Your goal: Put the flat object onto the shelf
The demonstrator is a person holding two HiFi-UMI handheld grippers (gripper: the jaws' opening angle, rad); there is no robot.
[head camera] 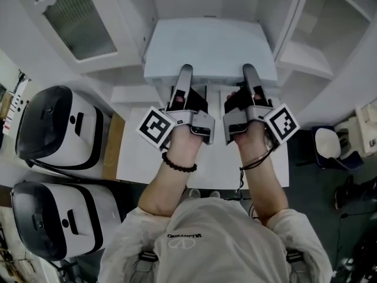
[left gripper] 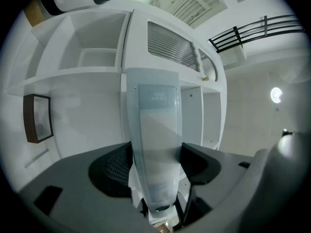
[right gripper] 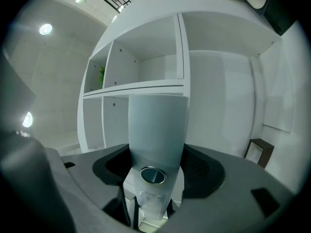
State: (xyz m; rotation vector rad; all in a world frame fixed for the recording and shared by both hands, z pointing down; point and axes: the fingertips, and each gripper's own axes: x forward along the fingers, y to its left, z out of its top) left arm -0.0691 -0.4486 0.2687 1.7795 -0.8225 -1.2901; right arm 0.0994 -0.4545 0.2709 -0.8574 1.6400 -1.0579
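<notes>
The flat object (head camera: pixel 209 49) is a pale, wide slab held level in front of the person, above the white table (head camera: pixel 138 158). My left gripper (head camera: pixel 186 71) is shut on its near edge left of the middle. My right gripper (head camera: pixel 248 69) is shut on the same edge further right. In the left gripper view the flat object (left gripper: pixel 155 130) runs up edge-on from between the jaws of the left gripper (left gripper: pixel 156 181). The right gripper view shows the flat object (right gripper: pixel 158 130) clamped in the right gripper (right gripper: pixel 156 176), its far end reaching to a shelf board (right gripper: pixel 141 87).
White shelf compartments (left gripper: pixel 97 57) stand straight ahead, and a dark picture frame (left gripper: pixel 38 118) hangs on the panel beside them. Two white-and-black appliances (head camera: pixel 56 125) (head camera: pixel 56 217) sit at the left. A slatted cabinet door (head camera: pixel 79 22) is at upper left, a chair (head camera: pixel 330 146) at the right.
</notes>
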